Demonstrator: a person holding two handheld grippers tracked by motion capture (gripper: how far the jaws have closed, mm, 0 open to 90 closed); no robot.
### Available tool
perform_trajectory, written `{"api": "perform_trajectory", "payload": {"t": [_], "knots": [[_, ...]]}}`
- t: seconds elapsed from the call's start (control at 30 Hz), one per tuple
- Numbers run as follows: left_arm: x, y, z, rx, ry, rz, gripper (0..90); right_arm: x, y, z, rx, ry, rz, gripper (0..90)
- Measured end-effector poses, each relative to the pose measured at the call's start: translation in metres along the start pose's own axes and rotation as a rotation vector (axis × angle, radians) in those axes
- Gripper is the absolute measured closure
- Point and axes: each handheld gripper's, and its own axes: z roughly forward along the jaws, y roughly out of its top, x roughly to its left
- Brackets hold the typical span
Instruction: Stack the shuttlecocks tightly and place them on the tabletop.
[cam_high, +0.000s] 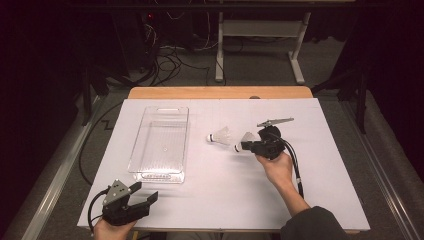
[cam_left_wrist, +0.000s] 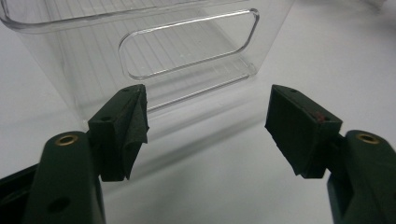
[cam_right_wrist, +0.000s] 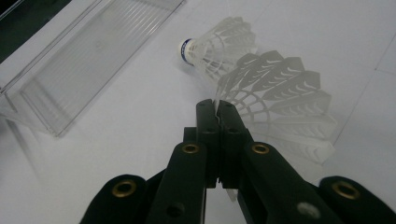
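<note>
Two white shuttlecocks lie near the middle of the white table. My right gripper (cam_high: 250, 146) (cam_right_wrist: 217, 108) is shut, its tips pinching the skirt edge of the nearer shuttlecock (cam_high: 245, 141) (cam_right_wrist: 280, 98). The other shuttlecock (cam_high: 220, 135) (cam_right_wrist: 219, 42) lies free just beyond it, with its cork pointing left. My left gripper (cam_high: 144, 192) (cam_left_wrist: 208, 126) stands open with nothing between its jaws near the table's front left edge. It faces the short end of a clear plastic tray (cam_high: 160, 145) (cam_left_wrist: 187, 46) (cam_right_wrist: 93, 56), which holds nothing.
A white sheet covers the table (cam_high: 320, 170), and a wooden edge (cam_high: 220, 92) shows at the back. Cables and a white desk frame (cam_high: 295, 55) stand on the floor behind. The right gripper's cable (cam_high: 297, 170) trails along the forearm.
</note>
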Motion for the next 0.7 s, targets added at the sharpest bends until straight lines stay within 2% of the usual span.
{"api": "perform_trajectory", "payload": {"t": [0.33,0.53,0.7], "knots": [[0.0,0.0,0.0,0.003,-0.002,0.002,30.7,-0.004,0.006,0.004,-0.005,-0.01,0.015,90.0],[0.0,0.0,0.0,0.003,-0.003,0.0,30.7,-0.008,0.01,0.005,-0.029,0.012,0.056,90.0],[0.001,0.0,0.0,0.002,-0.003,-0.005,30.7,-0.01,0.015,0.007,-0.034,0.006,0.063,90.0]]}}
